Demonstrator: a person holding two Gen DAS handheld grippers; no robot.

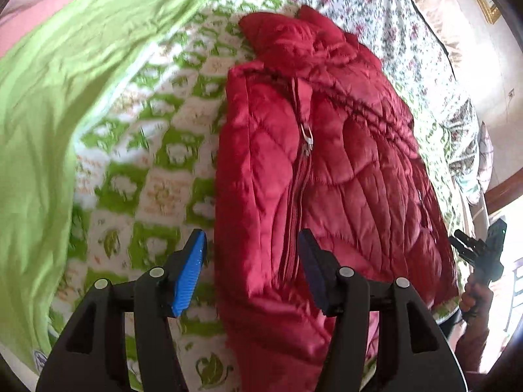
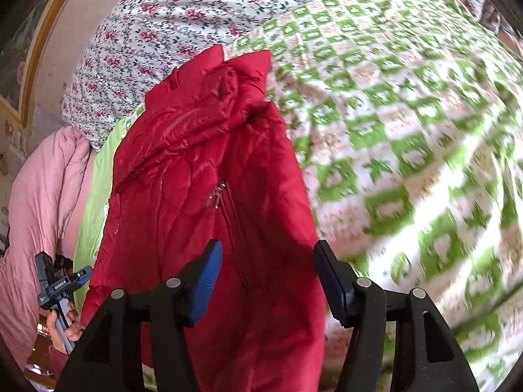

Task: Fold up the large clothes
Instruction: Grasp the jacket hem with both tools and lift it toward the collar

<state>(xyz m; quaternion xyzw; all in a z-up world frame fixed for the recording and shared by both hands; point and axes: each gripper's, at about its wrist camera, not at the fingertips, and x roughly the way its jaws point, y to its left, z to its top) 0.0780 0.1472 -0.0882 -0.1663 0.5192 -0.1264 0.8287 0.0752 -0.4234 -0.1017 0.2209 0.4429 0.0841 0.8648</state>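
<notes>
Two hand-held grippers hover over one red quilted jacket [image 1: 313, 170], which lies on the green-checked bedspread [image 1: 157, 150] with its zip closed and both sides already turned in to form a long narrow strip. The left gripper [image 1: 251, 271] stands with jaws apart above the jacket's near end, astride its left edge; nothing is between its pads. The right gripper [image 2: 268, 281] is likewise open and empty, poised over the same near end, astride the jacket's right edge. This paired placement at the hem suggests preparation to pinch both lower corners and carry them toward the collar for a crosswise fold.

Beyond the jacket's collar lies a floral sheet [image 2: 170, 26]. A plain lime-green cloth [image 1: 45, 124] lies to the jacket's left, well apart. A pink quilted garment [image 2: 36, 202] sits off the jacket's other side. Neither obstructs the fold path. The padding is bulky and slippery, so a shallow pinch may slip.
</notes>
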